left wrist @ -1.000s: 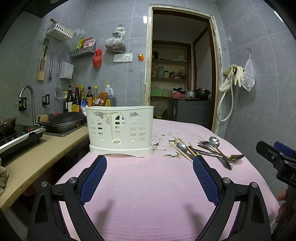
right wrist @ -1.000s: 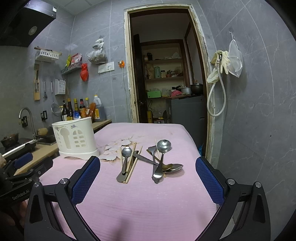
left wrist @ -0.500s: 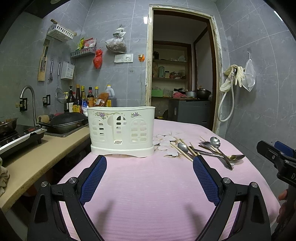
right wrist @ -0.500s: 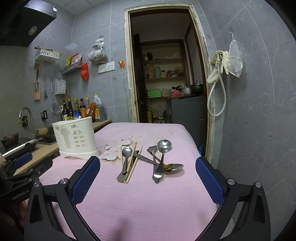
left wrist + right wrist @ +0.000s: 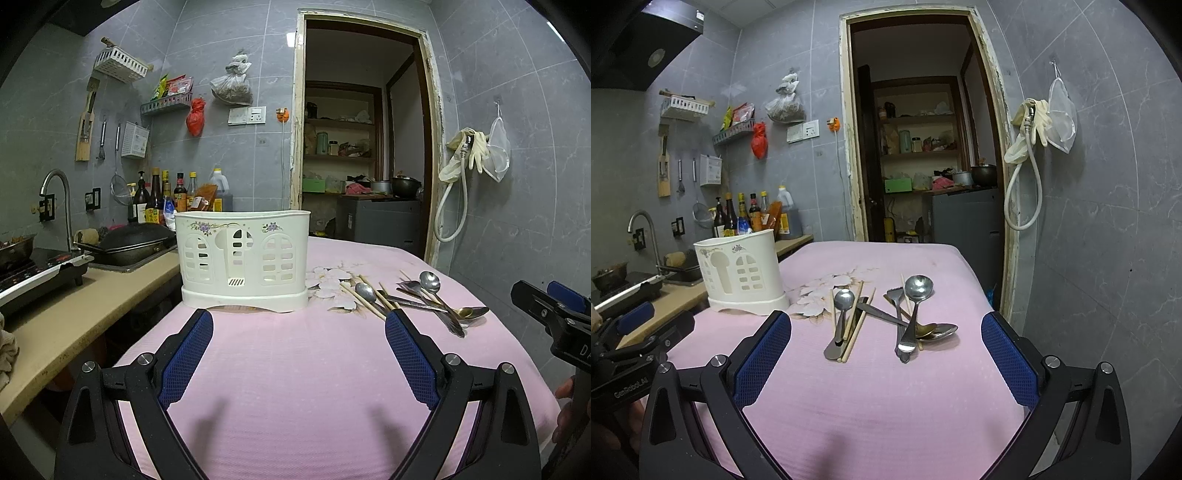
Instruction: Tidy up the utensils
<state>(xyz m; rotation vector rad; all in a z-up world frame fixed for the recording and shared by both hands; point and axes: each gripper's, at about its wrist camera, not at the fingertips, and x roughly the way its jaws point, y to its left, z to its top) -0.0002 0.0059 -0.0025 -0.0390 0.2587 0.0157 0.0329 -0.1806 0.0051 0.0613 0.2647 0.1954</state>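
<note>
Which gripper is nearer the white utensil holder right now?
Left. The left gripper sits open directly in front of the white utensil holder; the right gripper, also open, faces the loose spoons, with the holder off to its left.

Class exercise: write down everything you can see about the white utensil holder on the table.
The holder is a cream-white, plastic-looking caddy with a rounded oblong body on a wider base. Its front has arched, window-like cutouts, a keyhole-shaped slot in the middle, a small vent below and purple flower prints near the rim. It stands upright on the pink cloth, near the counter-side edge. No utensils show above its rim; the spoons and chopsticks lie apart from it.
</note>
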